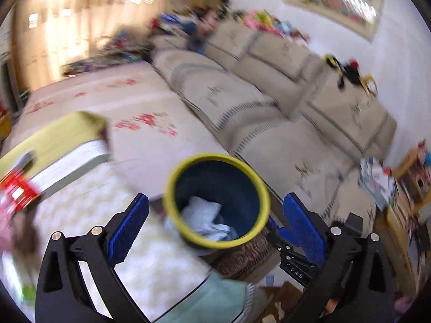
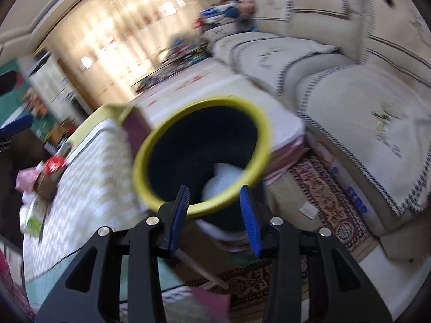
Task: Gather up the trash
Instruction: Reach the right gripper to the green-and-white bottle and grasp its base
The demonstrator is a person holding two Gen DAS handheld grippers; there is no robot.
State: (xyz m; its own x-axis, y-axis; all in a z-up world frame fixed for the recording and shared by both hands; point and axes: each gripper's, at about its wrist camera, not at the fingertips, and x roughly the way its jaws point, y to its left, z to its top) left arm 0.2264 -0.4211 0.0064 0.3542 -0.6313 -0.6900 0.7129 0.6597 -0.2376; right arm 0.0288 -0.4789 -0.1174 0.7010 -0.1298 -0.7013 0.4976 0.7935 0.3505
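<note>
A dark blue trash bin with a yellow rim (image 1: pixel 216 201) sits by the table edge, with crumpled white paper (image 1: pixel 204 216) inside. My left gripper (image 1: pixel 215 228) is open and empty, its blue pads (image 1: pixel 128 228) wide apart on either side of the bin's near rim. In the right wrist view the same bin (image 2: pixel 200 153) fills the centre, white paper (image 2: pixel 222 179) showing inside. My right gripper (image 2: pixel 214 215) is open and empty just above the near rim. Part of the right gripper (image 1: pixel 292 253) shows behind the left one's right finger.
A table with a white patterned cloth (image 1: pixel 150 263) holds a green-covered book (image 1: pixel 58 141), red packaging (image 1: pixel 17 191) and other litter (image 2: pixel 40 188). A beige sofa (image 1: pixel 269 102) runs along the right. A patterned rug (image 2: pixel 331 204) lies on the floor.
</note>
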